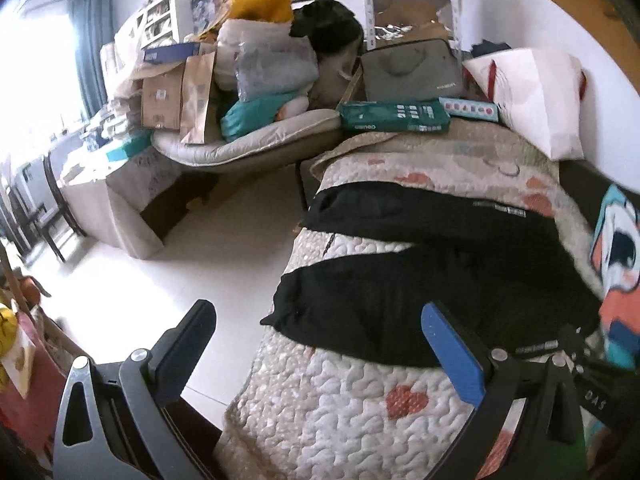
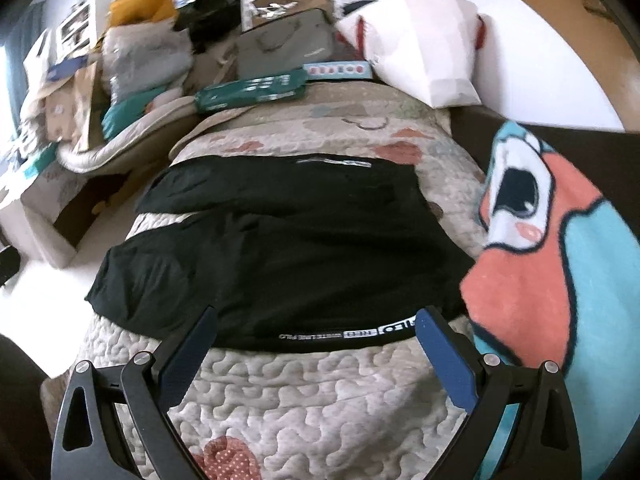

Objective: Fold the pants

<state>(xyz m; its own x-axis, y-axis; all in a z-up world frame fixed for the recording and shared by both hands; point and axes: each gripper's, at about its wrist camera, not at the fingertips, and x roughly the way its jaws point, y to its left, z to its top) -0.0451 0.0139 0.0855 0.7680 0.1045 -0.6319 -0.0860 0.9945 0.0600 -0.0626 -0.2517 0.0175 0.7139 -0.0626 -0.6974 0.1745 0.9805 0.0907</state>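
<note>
Black pants lie spread flat across a quilted bedspread, both legs running to the left toward the bed's edge. They also show in the right wrist view, with the lettered waistband nearest me. My left gripper is open and empty, hovering over the bed's left edge near the closer leg's hem. My right gripper is open and empty, its fingertips just short of the waistband. The right gripper's black body shows at the right of the left wrist view.
A cartoon blanket in coral and teal lies to the right of the pants. A white pillow, a green pack and a grey bag sit at the head. A cluttered chair stands left, beyond white floor.
</note>
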